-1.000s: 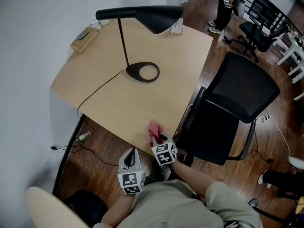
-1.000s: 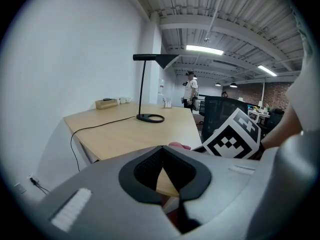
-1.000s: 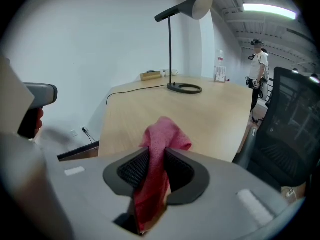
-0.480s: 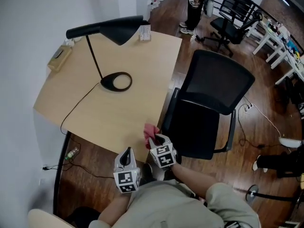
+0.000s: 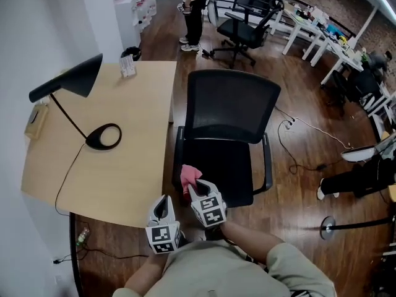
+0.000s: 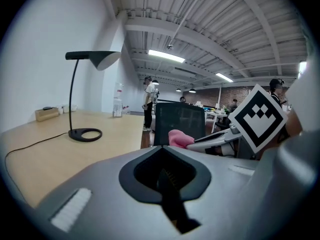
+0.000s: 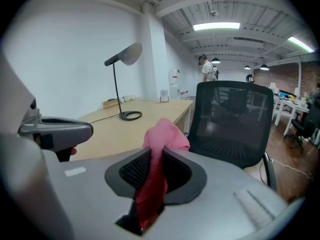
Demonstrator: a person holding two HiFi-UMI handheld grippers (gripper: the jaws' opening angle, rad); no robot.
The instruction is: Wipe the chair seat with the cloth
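In the head view, right gripper (image 5: 193, 189) clamped on a pink cloth (image 5: 189, 174), over the front left corner of the black chair seat (image 5: 230, 166), just beside the edge of the pale wooden desk (image 5: 124, 172). Bunched into a soft lump past the jaw tips; touching the seat or not, impossible to tell from here. Left gripper (image 5: 163, 204) just beside the right one, nearer the desk's front edge, over the wooden floor (image 5: 297, 184). Black lamp (image 5: 69, 83) well apart on the desk. In the left gripper view, jaws pressed together with nothing between them; beyond, the same cloth (image 6: 179, 138) as a rounded pink wad at the tip of the right gripper, in front of the mesh chair back (image 6: 180, 121). In the right gripper view, jaws closed tight on the cloth (image 7: 161, 136): a narrow, darker red fold squeezed in the slot, opening above into a paler pink, crumpled puff with soft creases. Chair back straight ahead, desk and lamp to the left.
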